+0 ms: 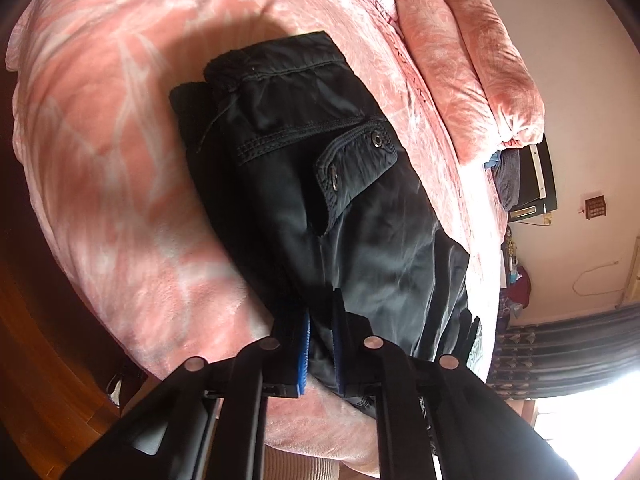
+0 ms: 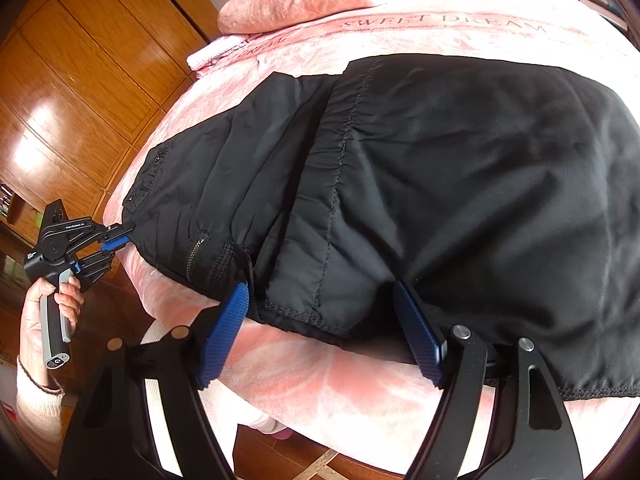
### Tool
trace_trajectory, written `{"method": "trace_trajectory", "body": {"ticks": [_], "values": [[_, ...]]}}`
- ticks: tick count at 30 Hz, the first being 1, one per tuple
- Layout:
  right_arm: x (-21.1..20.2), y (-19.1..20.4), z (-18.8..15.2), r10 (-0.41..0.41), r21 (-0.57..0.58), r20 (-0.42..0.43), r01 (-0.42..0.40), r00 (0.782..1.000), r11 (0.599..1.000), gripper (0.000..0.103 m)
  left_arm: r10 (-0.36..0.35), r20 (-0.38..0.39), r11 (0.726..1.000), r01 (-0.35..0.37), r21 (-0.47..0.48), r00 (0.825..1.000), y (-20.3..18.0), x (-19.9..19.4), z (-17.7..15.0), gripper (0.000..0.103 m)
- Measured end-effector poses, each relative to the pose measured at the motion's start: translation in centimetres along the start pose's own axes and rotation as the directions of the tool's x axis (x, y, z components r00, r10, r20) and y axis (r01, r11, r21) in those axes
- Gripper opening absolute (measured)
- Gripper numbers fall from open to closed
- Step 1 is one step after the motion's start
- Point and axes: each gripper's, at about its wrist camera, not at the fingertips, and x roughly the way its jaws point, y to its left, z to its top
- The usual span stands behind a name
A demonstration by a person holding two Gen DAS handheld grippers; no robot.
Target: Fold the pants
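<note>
Left gripper: black linkage frame with blue ribbed pads, fingers drawn together and pinching a fold of the near edge of the black, shiny woven pants; same gripper visible in the right wrist view at the left end of the garment, blue pad tips clamped on the fabric edge, pistol-style handle held in a hand wearing a pale knitted sleeve. Right gripper: fingers spread wide, one blue pad at either side of a hemmed, stitched edge of the pants; pads not pressing on the cloth, contact at the tips not determinable. Pants: laid flat and partly folded across a pink plush bedspread with pale leaf pattern, near edge overhanging the bed edge slightly; flapped pocket with two metal snap studs on the upper layer, drawstring waistband at the far end in the left wrist view. Bedspread: printed lettering "SWEET DREAM" beyond the garment. Matching pink pillows stacked at the head of the bed. Glossy brown wooden wardrobe panels beside the bed.
</note>
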Motion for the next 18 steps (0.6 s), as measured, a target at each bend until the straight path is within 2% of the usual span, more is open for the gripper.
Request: {"method": "trace_trajectory", "body": {"ticks": [4,6,13,14,16,17,18], "values": [[0.0,-0.2,0.0,0.001,0.004,0.002,-0.001,1.000,1.000,0.075,0.009,0.015,1.000,-0.010,0.014,1.000,-0.1,-0.8,-0.2,0.006],[0.0,-0.1,0.0,-0.004,0.001,0.002,0.004,1.000,1.000,0.075,0.036,0.002,0.999,-0.036,0.018,0.999,0.5,-0.3,-0.2,0.006],[0.1,0.0,0.0,-0.010,-0.005,-0.001,0.010,1.000,1.000,0.075,0.041,-0.014,0.997,-0.040,0.061,0.999,0.3,0.8,0.3,0.008],[0.1,0.0,0.0,-0.011,-0.006,-0.001,0.011,1.000,1.000,0.075,0.041,-0.017,0.997,-0.040,0.058,0.999,0.1,0.9,0.3,0.010],[0.0,0.0,0.0,-0.013,-0.007,0.001,0.013,1.000,1.000,0.075,0.016,-0.025,0.999,-0.015,0.043,1.000,-0.3,1.0,0.5,0.034],[0.1,0.0,-0.1,-0.015,-0.009,0.001,0.015,1.000,1.000,0.075,0.008,-0.027,0.999,-0.007,0.036,1.000,-0.6,1.2,0.5,0.040],[0.1,0.1,-0.1,-0.016,-0.012,0.001,0.016,1.000,1.000,0.075,0.004,-0.034,0.999,-0.003,0.036,0.999,-0.8,1.5,0.6,0.051]]}}
